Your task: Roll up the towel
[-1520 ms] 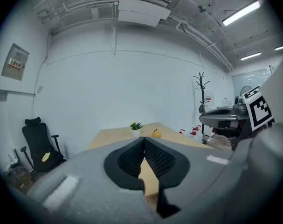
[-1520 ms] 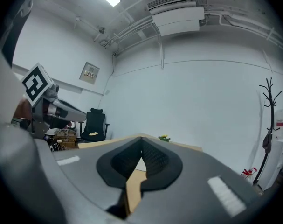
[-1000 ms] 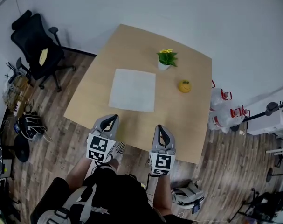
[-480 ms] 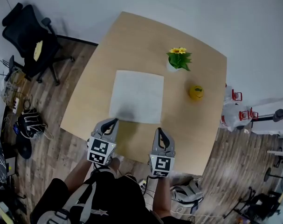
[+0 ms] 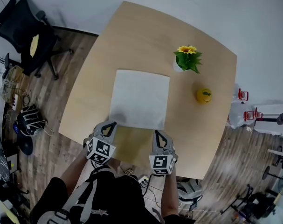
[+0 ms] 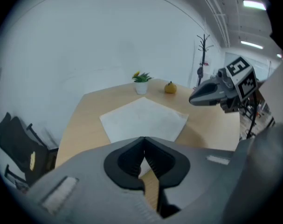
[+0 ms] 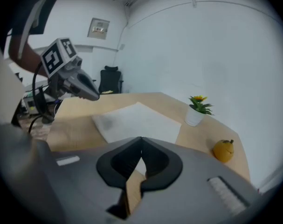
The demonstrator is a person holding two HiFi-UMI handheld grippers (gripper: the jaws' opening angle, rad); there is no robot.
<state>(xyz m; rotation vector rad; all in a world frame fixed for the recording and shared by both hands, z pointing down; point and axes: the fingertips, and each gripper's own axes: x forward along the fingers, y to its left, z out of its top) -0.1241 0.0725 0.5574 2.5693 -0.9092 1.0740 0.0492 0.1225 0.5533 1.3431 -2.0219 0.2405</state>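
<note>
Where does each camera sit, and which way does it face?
Head view: on the person's head, facing steeply down at table and towel; forearms, left gripper, right gripper show.
Left gripper view: on the left gripper, facing along its shut jaws at the towel; right gripper shows.
Right gripper view: on the right gripper, along its shut jaws at the towel; left gripper shows.
Shared: towel, potted plant, yellow fruit.

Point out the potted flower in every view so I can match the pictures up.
Head view: potted flower upper right of centre, past the towel.
Left gripper view: potted flower above centre, behind the towel.
Right gripper view: potted flower right of centre, to the right of the towel.
Shared landmark: the flat white towel, in all three views.
</note>
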